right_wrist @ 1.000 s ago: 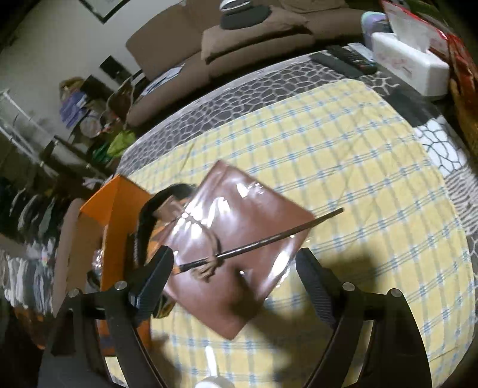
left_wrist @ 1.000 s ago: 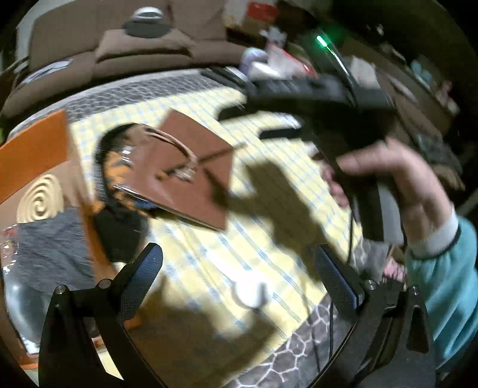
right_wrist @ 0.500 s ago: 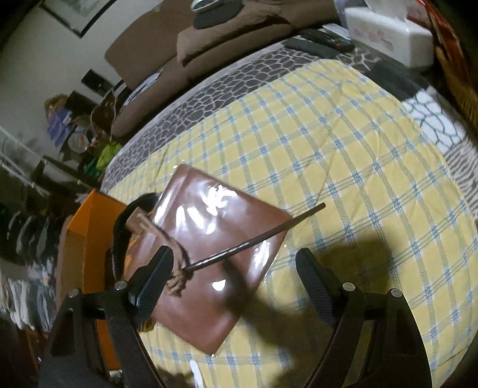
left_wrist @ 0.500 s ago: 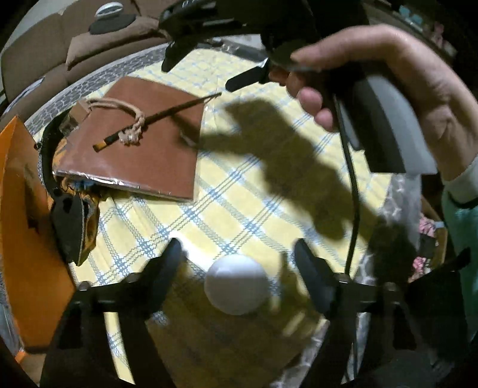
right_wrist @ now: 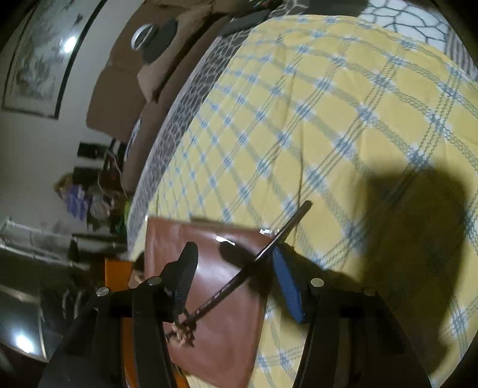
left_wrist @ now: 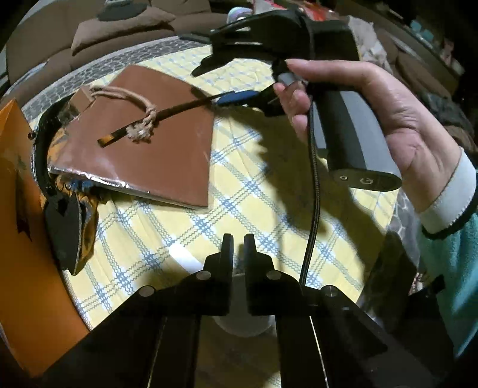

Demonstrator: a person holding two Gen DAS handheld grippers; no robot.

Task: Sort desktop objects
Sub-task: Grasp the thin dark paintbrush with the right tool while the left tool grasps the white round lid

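Note:
My left gripper (left_wrist: 238,243) is shut on a white round object (left_wrist: 245,325), mostly hidden under the fingers, near the table's front edge. A brown paper bag (left_wrist: 167,155) with a rope handle lies flat on the yellow plaid cloth; a thin dark stick (left_wrist: 167,115) rests across it. My right gripper (right_wrist: 236,268) is open, tilted, and straddles the stick (right_wrist: 277,235) at the bag's (right_wrist: 227,322) edge; it also shows in the left wrist view (left_wrist: 239,77), held by a hand.
An orange box (left_wrist: 18,244) stands at the left, with a black and orange bag (left_wrist: 65,226) between it and the brown bag. A sofa with cushions (left_wrist: 119,27) runs along the far side. The cloth (right_wrist: 328,119) stretches to the right.
My left gripper has shut on the white round object. My right gripper has come down and tilted around the stick's end on the brown bag.

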